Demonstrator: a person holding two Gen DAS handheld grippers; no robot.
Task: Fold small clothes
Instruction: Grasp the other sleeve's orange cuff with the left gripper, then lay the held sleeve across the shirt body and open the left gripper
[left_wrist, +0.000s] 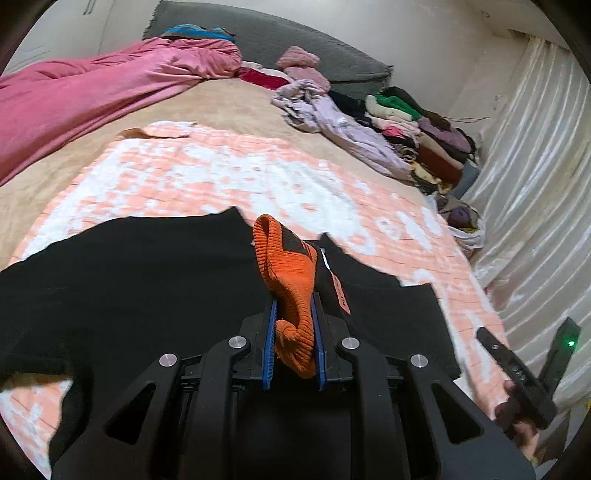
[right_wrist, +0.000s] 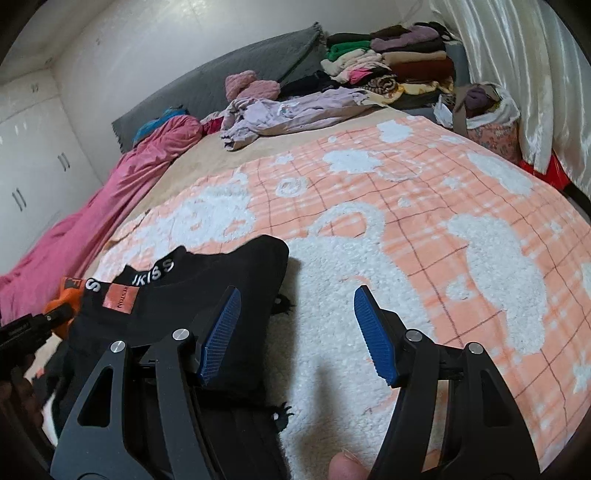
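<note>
Left hand-held gripper (left_wrist: 293, 314) clamped on orange knit cuff (left_wrist: 291, 273), black garment (left_wrist: 147, 280) cut off below; right hand-held gripper (right_wrist: 297, 325) wide, empty.

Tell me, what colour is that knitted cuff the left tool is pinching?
Orange cuff, clearest in the left wrist view.

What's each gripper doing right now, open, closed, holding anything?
Left gripper: closed on the orange knit cuff of the black garment.
Right gripper: open, holding nothing.
</note>
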